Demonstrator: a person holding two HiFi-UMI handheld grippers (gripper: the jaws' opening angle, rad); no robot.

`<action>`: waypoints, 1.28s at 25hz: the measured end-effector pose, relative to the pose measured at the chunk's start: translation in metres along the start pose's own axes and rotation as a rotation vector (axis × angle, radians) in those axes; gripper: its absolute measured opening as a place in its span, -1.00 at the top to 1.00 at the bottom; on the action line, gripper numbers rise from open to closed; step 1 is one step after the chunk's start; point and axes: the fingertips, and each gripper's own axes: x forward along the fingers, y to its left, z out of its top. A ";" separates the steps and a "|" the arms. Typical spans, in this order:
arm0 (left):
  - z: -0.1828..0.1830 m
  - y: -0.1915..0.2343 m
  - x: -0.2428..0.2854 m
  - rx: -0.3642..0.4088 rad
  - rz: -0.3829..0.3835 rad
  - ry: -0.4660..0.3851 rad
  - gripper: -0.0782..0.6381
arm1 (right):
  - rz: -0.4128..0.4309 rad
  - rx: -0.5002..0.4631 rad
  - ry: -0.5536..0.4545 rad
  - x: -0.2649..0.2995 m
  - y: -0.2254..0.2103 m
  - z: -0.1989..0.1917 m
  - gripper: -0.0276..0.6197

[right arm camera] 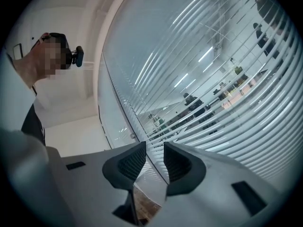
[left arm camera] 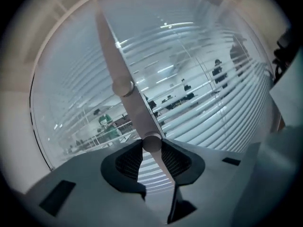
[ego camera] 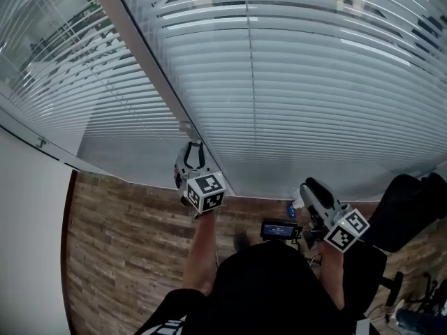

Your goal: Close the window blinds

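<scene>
White slatted blinds point(ego camera: 314, 82) cover the window ahead, and a second set point(ego camera: 70, 68) hangs left of the white frame post point(ego camera: 147, 68). In the left gripper view the slats point(left arm camera: 203, 93) stand tilted enough that a lit room shows between them. The pale tilt wand point(left arm camera: 124, 86) slants down from the upper left, its rounded end caught between the pads of my left gripper point(left arm camera: 152, 157), which is shut on it. That left gripper point(ego camera: 192, 155) is raised against the frame post. My right gripper point(ego camera: 311, 190) point(right arm camera: 155, 160) hangs lower right, open, nothing between its fingers.
A wooden floor point(ego camera: 119, 257) runs along the foot of the window. A black chair point(ego camera: 405, 208) stands at the right and a small dark device with a screen point(ego camera: 279, 229) sits near my body. A white wall point(ego camera: 28, 243) closes the left side.
</scene>
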 end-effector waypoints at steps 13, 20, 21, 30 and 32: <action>0.002 0.012 0.002 -0.890 -0.262 -0.146 0.39 | 0.016 0.005 0.014 0.012 0.001 -0.001 0.60; 0.000 0.003 0.004 -0.034 -0.022 -0.004 0.40 | 0.011 0.006 0.010 0.008 -0.002 0.000 0.60; 0.001 0.001 0.004 0.082 0.013 0.011 0.40 | 0.012 0.007 0.010 0.008 -0.003 -0.001 0.60; -0.001 0.003 0.001 -0.351 -0.109 -0.069 0.34 | 0.024 0.012 0.010 0.012 -0.003 -0.004 0.60; -0.002 0.006 -0.003 -0.596 -0.162 -0.093 0.24 | 0.023 0.012 0.006 0.010 -0.003 -0.004 0.60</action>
